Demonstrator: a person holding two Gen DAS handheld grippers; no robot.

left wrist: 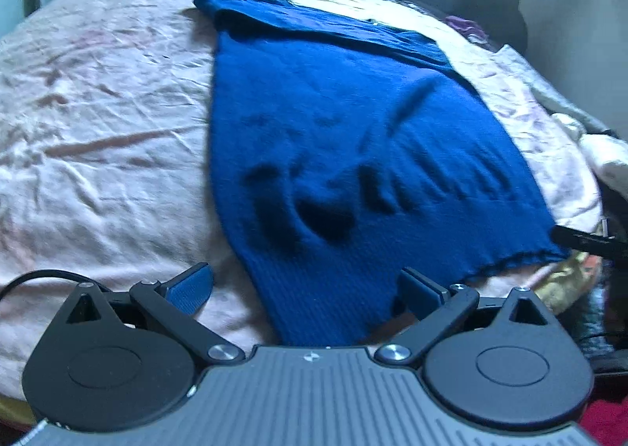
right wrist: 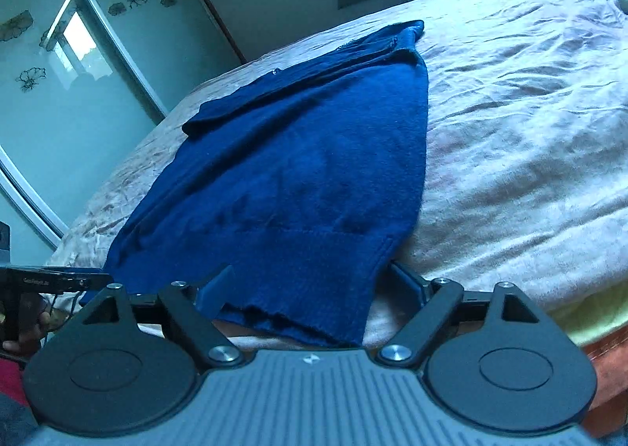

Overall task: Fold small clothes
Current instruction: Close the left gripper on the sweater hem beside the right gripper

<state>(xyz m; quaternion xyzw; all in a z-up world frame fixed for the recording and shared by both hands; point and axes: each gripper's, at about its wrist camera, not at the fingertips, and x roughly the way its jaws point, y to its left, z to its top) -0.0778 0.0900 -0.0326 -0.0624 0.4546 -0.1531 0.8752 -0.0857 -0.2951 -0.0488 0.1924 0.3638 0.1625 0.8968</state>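
While the blue sweater (left wrist: 353, 140) lies flat on my pink bed sheet (left wrist: 98, 112), my left gripper (left wrist: 304, 289) is wide open over its bottom left corner. My right gripper (right wrist: 310, 285) is wide open too, with the sweater's bottom right corner between the fingers, not pinched.

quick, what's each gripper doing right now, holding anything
left gripper: open, jaws wide around the near hem of the blue sweater, not pinching it.
right gripper: open, jaws spread at the hem's other corner, nothing gripped.
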